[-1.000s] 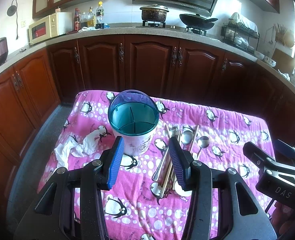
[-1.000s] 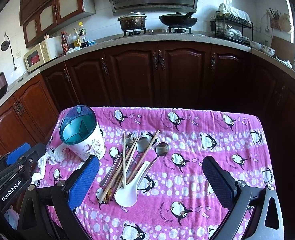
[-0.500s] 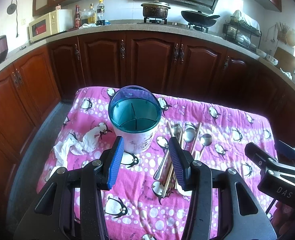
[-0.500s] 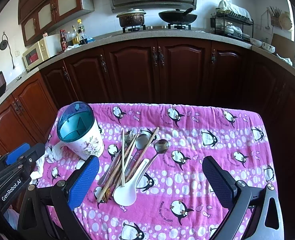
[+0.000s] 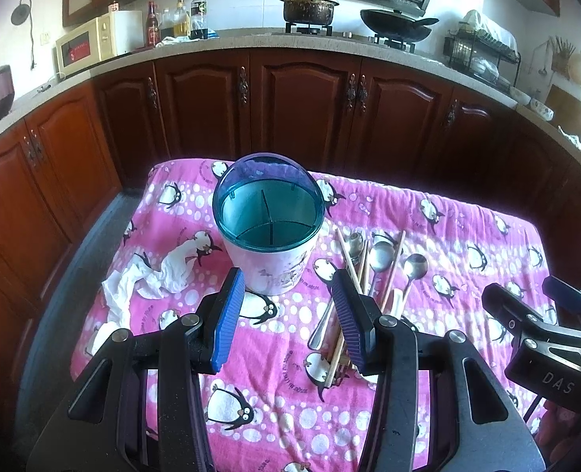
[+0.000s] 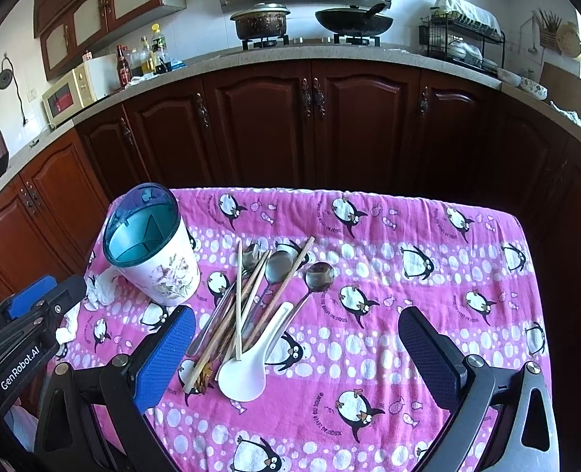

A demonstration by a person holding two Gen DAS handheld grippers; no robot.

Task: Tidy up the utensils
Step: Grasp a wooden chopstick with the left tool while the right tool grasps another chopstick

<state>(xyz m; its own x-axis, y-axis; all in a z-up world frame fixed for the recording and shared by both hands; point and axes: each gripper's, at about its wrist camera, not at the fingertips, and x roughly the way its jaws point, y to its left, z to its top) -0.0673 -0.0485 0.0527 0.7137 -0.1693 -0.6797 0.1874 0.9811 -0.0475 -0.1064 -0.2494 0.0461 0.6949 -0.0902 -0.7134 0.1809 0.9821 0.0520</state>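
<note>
A white utensil holder (image 5: 267,232) with a teal divided insert stands on the pink penguin cloth; it also shows in the right wrist view (image 6: 152,247). To its right lies a pile of wooden chopsticks (image 6: 243,303), metal spoons (image 6: 318,275) and a white ceramic spoon (image 6: 247,373); the pile shows in the left wrist view (image 5: 365,275). My left gripper (image 5: 286,314) is open and empty, just in front of the holder. My right gripper (image 6: 294,358) is wide open and empty, above the near end of the pile.
A crumpled white tissue (image 5: 148,279) lies left of the holder. The pink cloth (image 6: 428,299) covers a small table ringed by dark wood cabinets (image 6: 310,126). A counter behind carries a microwave, bottles, a pot, a wok and a dish rack.
Both grippers have drawn closer to the table and lower. The holder and the utensil pile look larger and have not moved.
</note>
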